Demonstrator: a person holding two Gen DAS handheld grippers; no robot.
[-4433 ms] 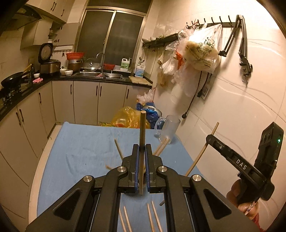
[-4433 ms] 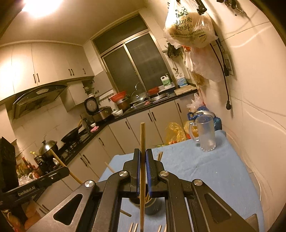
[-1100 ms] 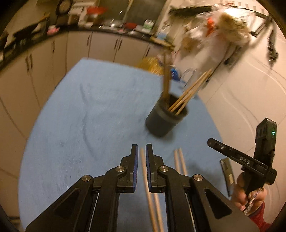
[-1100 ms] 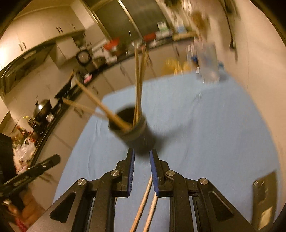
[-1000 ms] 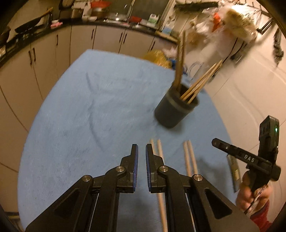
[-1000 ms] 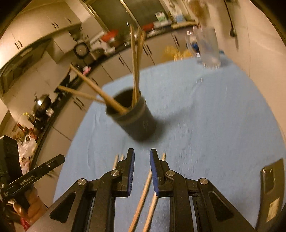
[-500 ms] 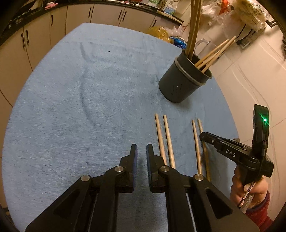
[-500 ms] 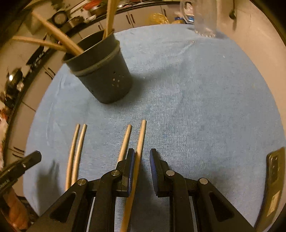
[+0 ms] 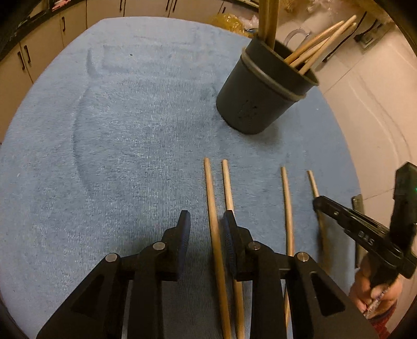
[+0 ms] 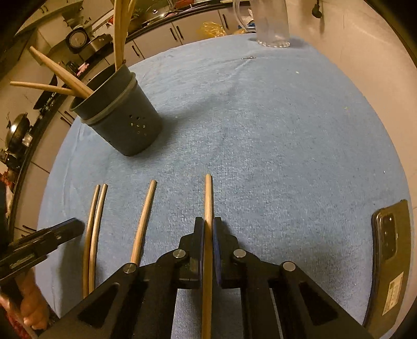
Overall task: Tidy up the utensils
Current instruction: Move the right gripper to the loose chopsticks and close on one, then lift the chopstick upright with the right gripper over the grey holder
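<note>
A dark grey holder [image 9: 262, 91] with several wooden chopsticks in it stands on the blue towel [image 9: 117, 130]; it also shows in the right wrist view [image 10: 122, 120]. Several chopsticks lie flat on the towel. My left gripper [image 9: 206, 232] is open and low, its jaws on either side of one chopstick [image 9: 212, 208]; a second chopstick [image 9: 227, 182] lies just under the right finger. My right gripper [image 10: 207, 232] is shut on the rightmost chopstick [image 10: 208, 198], down at the towel. Another chopstick [image 10: 143, 219] and a pair [image 10: 95, 216] lie to its left.
A phone [image 10: 391, 260] lies at the towel's right front edge. A clear glass jug [image 10: 272, 23] stands at the far edge. Kitchen cabinets and a counter run along the left and back. A white wall is on the right.
Both grippers dropped down to the towel. The left jaws opened around a chopstick. The right jaws closed on the rightmost chopstick.
</note>
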